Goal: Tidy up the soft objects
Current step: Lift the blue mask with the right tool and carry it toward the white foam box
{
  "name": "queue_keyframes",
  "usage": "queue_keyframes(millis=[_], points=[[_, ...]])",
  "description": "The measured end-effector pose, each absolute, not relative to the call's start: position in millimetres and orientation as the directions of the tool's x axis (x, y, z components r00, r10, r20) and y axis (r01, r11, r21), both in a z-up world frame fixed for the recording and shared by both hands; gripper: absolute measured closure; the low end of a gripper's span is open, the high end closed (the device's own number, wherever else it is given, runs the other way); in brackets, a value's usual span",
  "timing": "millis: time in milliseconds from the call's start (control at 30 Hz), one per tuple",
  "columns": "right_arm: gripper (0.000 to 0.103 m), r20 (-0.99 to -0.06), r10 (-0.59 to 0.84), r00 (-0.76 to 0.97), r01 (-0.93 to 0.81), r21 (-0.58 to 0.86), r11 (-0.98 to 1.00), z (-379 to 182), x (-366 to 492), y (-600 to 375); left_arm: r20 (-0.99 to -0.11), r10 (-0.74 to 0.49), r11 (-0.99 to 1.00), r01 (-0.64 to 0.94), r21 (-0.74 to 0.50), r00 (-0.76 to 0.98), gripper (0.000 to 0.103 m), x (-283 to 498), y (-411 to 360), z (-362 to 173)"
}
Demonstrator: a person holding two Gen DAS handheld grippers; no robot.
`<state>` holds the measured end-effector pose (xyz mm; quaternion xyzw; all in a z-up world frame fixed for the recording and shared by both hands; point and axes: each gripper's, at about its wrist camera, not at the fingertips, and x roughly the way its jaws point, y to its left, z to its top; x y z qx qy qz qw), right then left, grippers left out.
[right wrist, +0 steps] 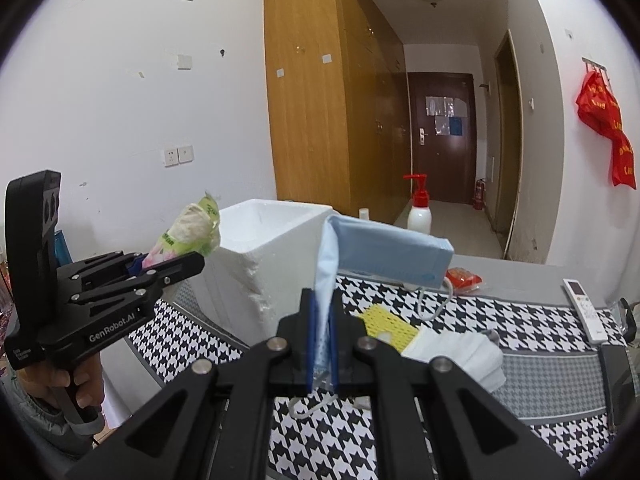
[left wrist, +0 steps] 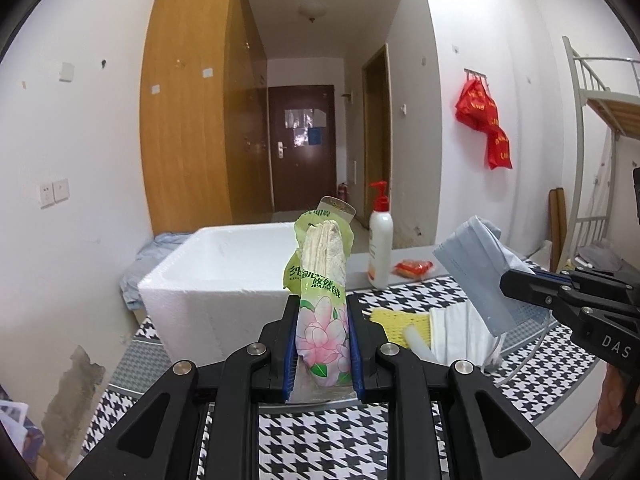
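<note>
Left wrist: left tool (left wrist: pixel 322 344) clamps tissue pack (left wrist: pixel 322 304) upright | right tool (right wrist: pixel 321 344) clamps mask (right wrist: pixel 384 252)

The foam box (left wrist: pixel 224 276) stands open-topped ahead of you, nothing over its mouth. Right of it the pump bottle (left wrist: pixel 380 244) rises upright near the table's (left wrist: pixel 332 440) far edge. Low clutter lies between: yellow cloth (left wrist: pixel 396 322), white cloths (right wrist: pixel 460 354), a remote (right wrist: pixel 584 308).

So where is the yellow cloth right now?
The yellow cloth lies on the checked table, between the foam box and the white cloths.
</note>
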<state>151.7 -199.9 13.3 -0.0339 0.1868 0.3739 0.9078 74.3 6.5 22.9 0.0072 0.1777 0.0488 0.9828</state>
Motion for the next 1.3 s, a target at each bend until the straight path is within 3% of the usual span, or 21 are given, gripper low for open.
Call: queue_keyframes(millis=[533,1300], points=[[0.094,-0.359,0.715,0.600,-0.748,0.067,0.661,32,159,-168,-0.342,0.201,0.979,-0.204,0.027,0.918,0.080,63,33,37],[0.094,-0.336,0.759,0.558,-0.793,0.053,0.607,56,173,-119,-0.337,0.228,0.972,-0.235,0.021,0.913,0.080,64,52,40]])
